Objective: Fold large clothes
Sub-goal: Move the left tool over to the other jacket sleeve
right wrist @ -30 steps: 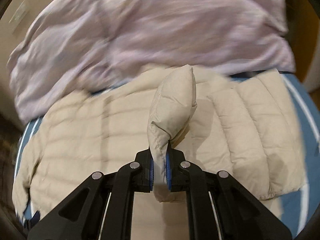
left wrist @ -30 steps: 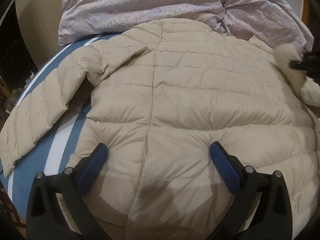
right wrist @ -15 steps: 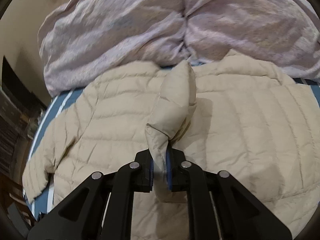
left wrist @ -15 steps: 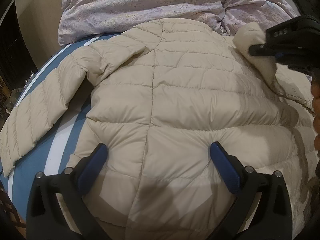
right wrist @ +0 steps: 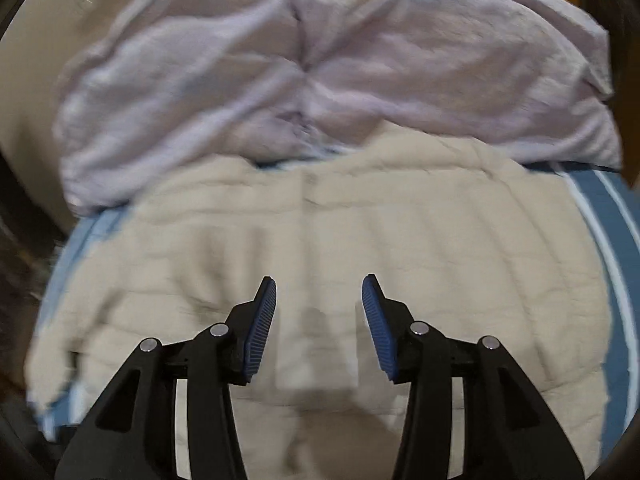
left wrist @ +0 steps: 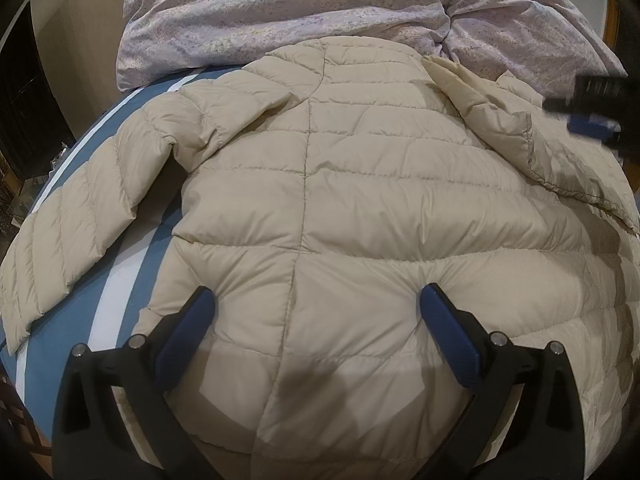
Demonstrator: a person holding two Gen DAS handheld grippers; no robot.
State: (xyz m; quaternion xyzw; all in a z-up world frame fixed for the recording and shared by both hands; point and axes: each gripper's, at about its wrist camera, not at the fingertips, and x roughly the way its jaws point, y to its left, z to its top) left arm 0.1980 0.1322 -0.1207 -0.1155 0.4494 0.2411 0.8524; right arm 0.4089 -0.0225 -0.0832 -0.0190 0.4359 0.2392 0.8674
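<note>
A beige quilted puffer jacket [left wrist: 360, 200] lies back-up on the bed. Its left sleeve [left wrist: 76, 224] stretches out to the left over the sheet. Its right sleeve [left wrist: 520, 132] lies folded across the back at the right. My left gripper [left wrist: 316, 300] is open, its fingertips pressed into the jacket's lower back. My right gripper [right wrist: 319, 292] is open and empty, above the jacket [right wrist: 320, 248]; it also shows at the right edge of the left wrist view [left wrist: 592, 112]. The right wrist view is blurred.
A lilac crumpled duvet [left wrist: 320, 8] is piled at the far end of the bed, touching the jacket's collar; it also shows in the right wrist view [right wrist: 320, 80]. The blue sheet with white stripes [left wrist: 116, 320] shows at the left and at the right [right wrist: 616, 240].
My right gripper carried the right sleeve over the jacket's back, opened and let it go; the sleeve now lies folded across the back. My left gripper has not moved.
</note>
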